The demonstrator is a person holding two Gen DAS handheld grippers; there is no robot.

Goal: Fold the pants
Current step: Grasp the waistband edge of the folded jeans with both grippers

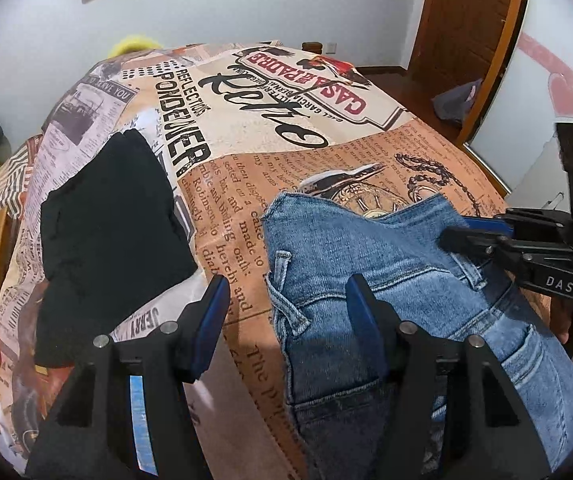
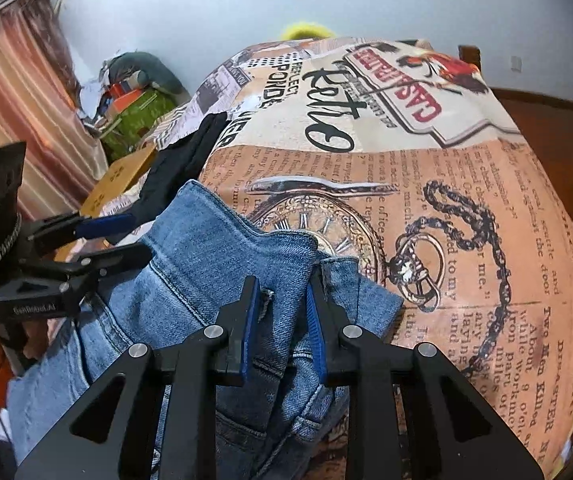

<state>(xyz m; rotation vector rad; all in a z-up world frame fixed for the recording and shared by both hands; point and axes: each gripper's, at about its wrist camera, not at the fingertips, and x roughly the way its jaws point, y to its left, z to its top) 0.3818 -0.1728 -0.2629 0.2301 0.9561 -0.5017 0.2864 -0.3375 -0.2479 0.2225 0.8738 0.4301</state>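
Jeans (image 1: 386, 248) on printed tablecloth (image 1: 326, 160); black garment (image 1: 114, 216) at nine o'clock; left gripper (image 1: 286, 320) spread over waistband edge; right gripper (image 2: 282, 312) pinching denim

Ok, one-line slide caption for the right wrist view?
Right gripper pinching the jeans waistband on the newsprint-patterned tablecloth.

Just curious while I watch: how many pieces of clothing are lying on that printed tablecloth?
2. The blue denim jeans lie at the near edge by the grippers; a folded black garment lies to their left. More may be hidden out of view.
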